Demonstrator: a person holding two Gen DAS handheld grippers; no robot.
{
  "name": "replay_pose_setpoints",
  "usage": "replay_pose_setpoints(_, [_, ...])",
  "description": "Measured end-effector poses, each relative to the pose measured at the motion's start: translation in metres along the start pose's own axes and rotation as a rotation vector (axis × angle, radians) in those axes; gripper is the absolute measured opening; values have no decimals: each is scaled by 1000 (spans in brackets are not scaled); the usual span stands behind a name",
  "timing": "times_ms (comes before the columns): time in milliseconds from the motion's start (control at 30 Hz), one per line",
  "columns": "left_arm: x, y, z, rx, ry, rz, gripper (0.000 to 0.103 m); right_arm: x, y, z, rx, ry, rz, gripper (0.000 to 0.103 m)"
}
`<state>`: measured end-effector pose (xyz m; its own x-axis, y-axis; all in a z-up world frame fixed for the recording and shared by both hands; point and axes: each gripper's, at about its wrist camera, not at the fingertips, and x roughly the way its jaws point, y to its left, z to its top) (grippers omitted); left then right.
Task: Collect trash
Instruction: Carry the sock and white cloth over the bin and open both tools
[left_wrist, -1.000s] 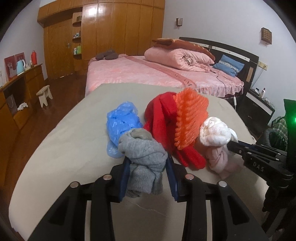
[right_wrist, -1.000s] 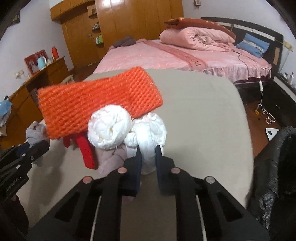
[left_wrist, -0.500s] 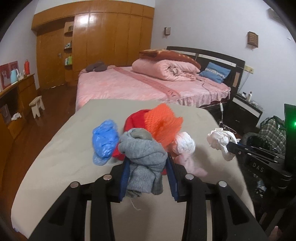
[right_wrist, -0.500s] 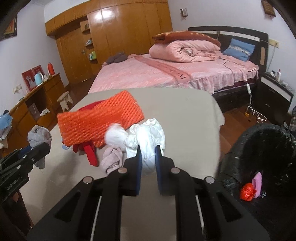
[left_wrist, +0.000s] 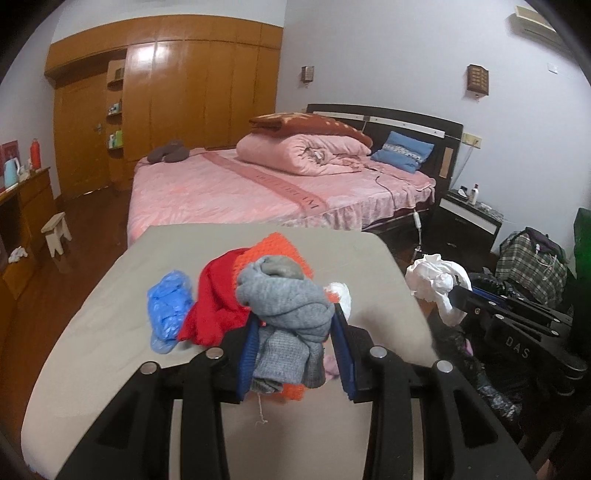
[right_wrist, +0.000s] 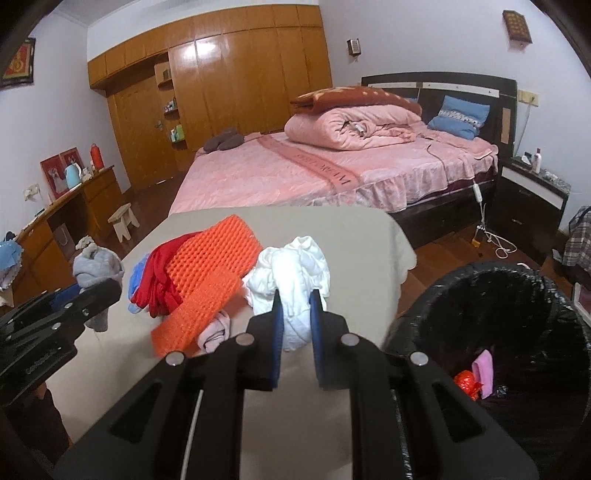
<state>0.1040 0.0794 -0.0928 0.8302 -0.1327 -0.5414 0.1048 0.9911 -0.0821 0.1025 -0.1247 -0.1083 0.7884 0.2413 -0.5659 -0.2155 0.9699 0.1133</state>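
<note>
My left gripper is shut on a grey knitted cloth and holds it above the beige table. My right gripper is shut on a white crumpled cloth, lifted near the table's right edge; it also shows in the left wrist view. On the table lie an orange mesh piece, a red cloth, a blue plastic bag and a pale pink cloth. A black-lined trash bin stands at the right, holding a pink item and a red wrapper.
A pink bed with a rolled quilt stands behind the table. A wooden wardrobe lines the back wall, a dresser and small stool are at the left, a nightstand at the right.
Both grippers have lifted and pulled back from the pile with their cloths. The right gripper has moved rightward toward the bin, and the white cloth is clear of the pile.
</note>
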Motion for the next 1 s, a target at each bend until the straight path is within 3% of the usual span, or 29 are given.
replay_pose_setpoints(500, [15, -62, 15, 58, -14, -113, 37, -43, -41, -1, 52, -56, -82, 13])
replay_pose_setpoints(1000, [31, -136, 23, 131, -14, -256, 37, -83, -105, -22, 123, -81, -231, 13])
